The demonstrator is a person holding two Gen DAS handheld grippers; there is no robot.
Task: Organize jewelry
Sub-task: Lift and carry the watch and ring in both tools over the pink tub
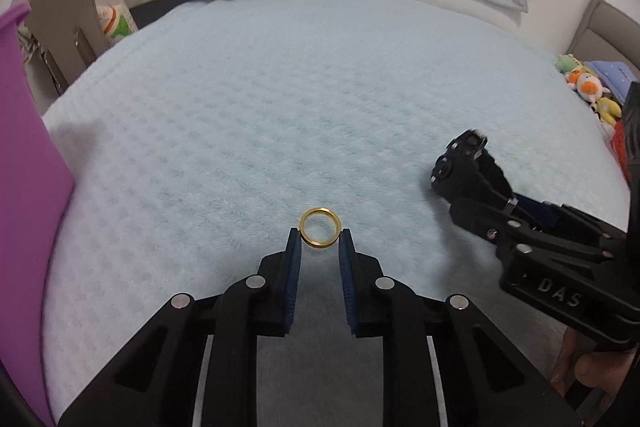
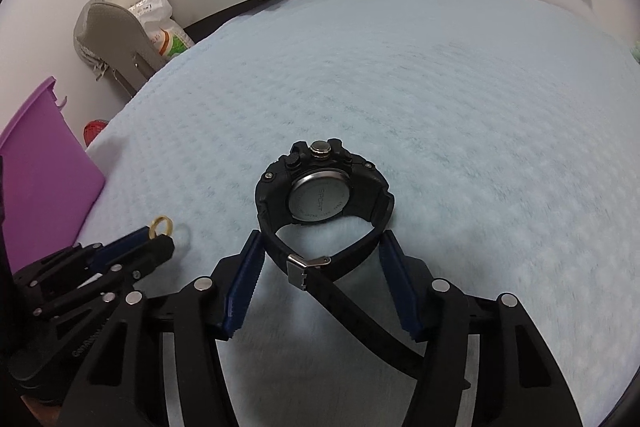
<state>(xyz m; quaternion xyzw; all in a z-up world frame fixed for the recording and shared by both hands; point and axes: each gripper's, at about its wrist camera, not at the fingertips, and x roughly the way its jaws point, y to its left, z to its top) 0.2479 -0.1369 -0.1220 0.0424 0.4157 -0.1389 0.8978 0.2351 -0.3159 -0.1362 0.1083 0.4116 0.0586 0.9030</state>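
Your left gripper (image 1: pixel 320 241): narrowed onto thin gold metal ring (image 1: pixel 320 227), pinched, raised off pale blue fleece blanket (image 1: pixel 280 87). Your right gripper (image 2: pixel 320 255): half-wide, pads against strap of black sport wristwatch (image 2: pixel 324 191). Step: pickup. Next, likely: carry both toward purple plastic bin (image 2: pixel 44 179)

Left gripper (image 1: pixel 320 241) jaws narrow, right gripper (image 2: pixel 320 247) jaws wide

Ring (image 1: pixel 320 227) between L gripper (image 1: pixel 320 241) tips, above blanket (image 1: pixel 280 87); watch (image 2: pixel 324 191) to its right; box (image 2: pixel 40 179) far left.
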